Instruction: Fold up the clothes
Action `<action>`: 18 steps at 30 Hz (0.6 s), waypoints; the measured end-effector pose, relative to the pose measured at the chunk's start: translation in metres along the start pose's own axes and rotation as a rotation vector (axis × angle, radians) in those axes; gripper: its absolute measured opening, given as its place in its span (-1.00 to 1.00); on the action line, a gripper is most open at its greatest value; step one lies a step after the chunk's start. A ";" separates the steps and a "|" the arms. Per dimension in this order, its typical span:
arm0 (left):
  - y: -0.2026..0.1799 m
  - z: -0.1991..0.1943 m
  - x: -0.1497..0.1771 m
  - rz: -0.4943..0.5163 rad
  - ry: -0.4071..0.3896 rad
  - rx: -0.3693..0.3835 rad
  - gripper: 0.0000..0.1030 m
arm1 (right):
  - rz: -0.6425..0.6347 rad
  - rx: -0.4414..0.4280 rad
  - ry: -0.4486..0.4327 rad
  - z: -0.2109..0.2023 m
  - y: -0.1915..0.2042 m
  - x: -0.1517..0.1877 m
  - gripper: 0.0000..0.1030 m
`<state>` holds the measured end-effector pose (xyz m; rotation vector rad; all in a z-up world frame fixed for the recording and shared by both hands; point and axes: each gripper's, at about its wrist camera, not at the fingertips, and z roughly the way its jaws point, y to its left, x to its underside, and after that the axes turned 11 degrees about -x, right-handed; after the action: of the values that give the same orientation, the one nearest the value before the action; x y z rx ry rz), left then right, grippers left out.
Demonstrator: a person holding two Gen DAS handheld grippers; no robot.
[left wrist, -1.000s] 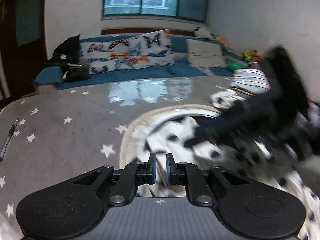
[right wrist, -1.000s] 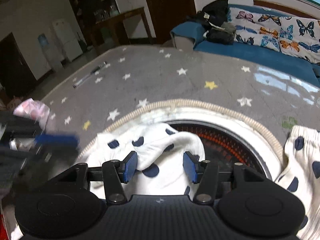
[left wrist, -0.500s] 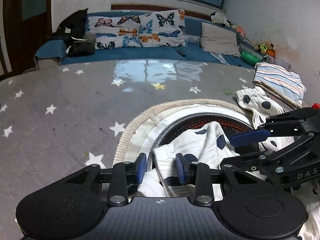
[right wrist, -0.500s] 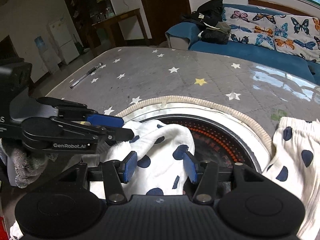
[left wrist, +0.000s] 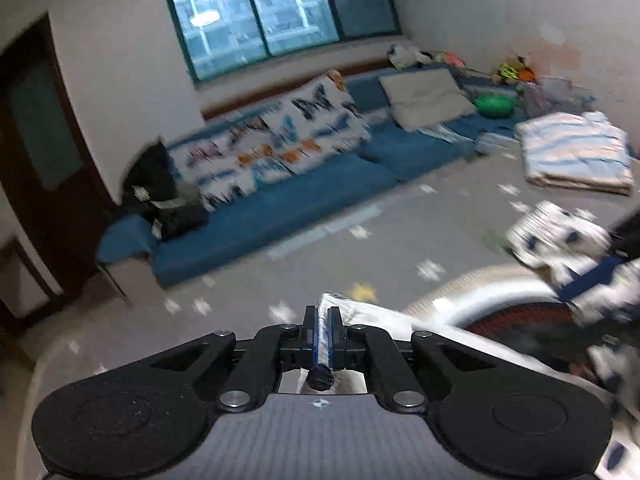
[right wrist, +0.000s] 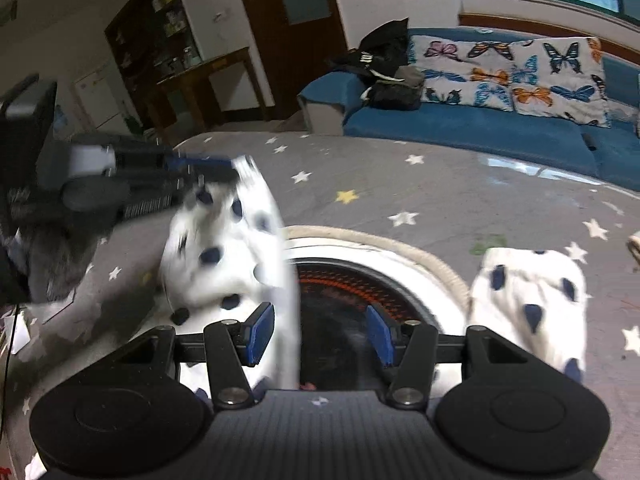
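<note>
A white garment with dark blue dots (right wrist: 224,248) hangs lifted over the round basket (right wrist: 420,264) on the grey star-patterned table. My left gripper (left wrist: 322,320) is shut on its edge; it also shows in the right wrist view (right wrist: 208,172), holding the cloth up at the left. My right gripper (right wrist: 318,330) is open, low over the basket, with the hanging cloth by its left finger. Another part of dotted cloth (right wrist: 528,292) lies right of the basket, also in the left wrist view (left wrist: 560,236).
A folded striped cloth (left wrist: 576,156) lies at the table's far right. A blue sofa (right wrist: 480,128) with butterfly cushions stands behind the table. A dark bag (right wrist: 388,68) sits on the sofa's end. A pen (right wrist: 10,344) lies at the left.
My left gripper has shut on the dotted garment and lifted it up and to the left out of the basket. My right gripper stays open over the basket.
</note>
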<state>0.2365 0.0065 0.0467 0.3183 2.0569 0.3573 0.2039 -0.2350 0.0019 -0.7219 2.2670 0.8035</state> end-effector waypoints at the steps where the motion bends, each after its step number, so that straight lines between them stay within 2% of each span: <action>1: 0.001 0.005 -0.003 0.002 -0.006 -0.019 -0.91 | 0.004 0.013 -0.003 -0.002 -0.003 0.001 0.01; 3: 0.004 0.016 -0.006 -0.003 -0.003 -0.050 -0.82 | 0.013 0.034 -0.009 -0.005 -0.008 0.002 0.01; 5: 0.008 0.023 -0.004 -0.040 0.006 -0.077 -0.82 | 0.017 0.058 -0.014 -0.009 -0.013 0.003 0.01; 8: 0.015 0.021 0.005 -0.123 0.021 -0.061 -0.76 | 0.026 0.100 -0.026 -0.013 -0.024 0.005 0.01; 10: 0.017 0.017 0.013 -0.143 0.048 -0.053 -0.76 | 0.032 0.135 -0.037 -0.015 -0.033 0.006 0.01; 13: 0.020 0.007 0.027 -0.181 0.092 -0.001 -0.76 | 0.051 0.177 -0.046 -0.016 -0.047 0.008 0.01; 18: 0.017 -0.007 0.051 -0.248 0.178 0.135 -0.74 | 0.107 0.205 -0.046 -0.015 -0.069 0.016 0.01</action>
<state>0.2071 0.0396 0.0163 0.1117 2.2702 0.0982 0.2339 -0.2957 -0.0243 -0.4871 2.3193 0.6174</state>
